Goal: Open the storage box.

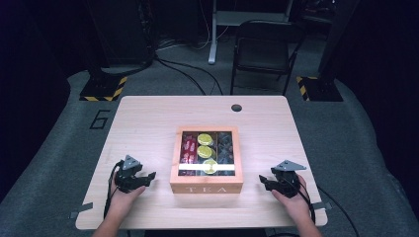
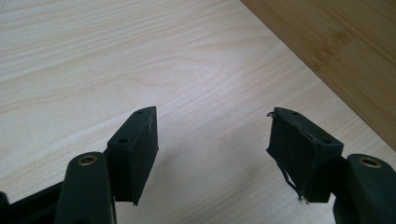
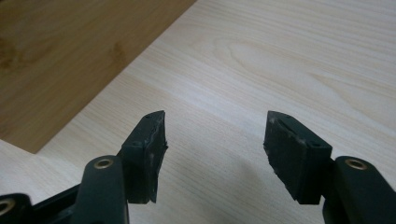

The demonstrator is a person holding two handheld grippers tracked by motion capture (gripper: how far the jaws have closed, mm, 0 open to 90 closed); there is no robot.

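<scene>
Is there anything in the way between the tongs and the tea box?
Nothing visible. Bare table lies between the left tongs and the tea box, and between the right tongs and the box. Both tongs are open and empty, one at each side of the box.

Tea box (image 1: pixel 206 183) mid-table (image 1: pixel 148 113); left tool (image 1: pixel 148 177), right tool (image 1: pixel 264 181) flanking.

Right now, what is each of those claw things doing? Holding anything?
Left gripper: open, holding nothing, resting on the table left of the tea box.
Right gripper: open, holding nothing, right of the box.
</scene>
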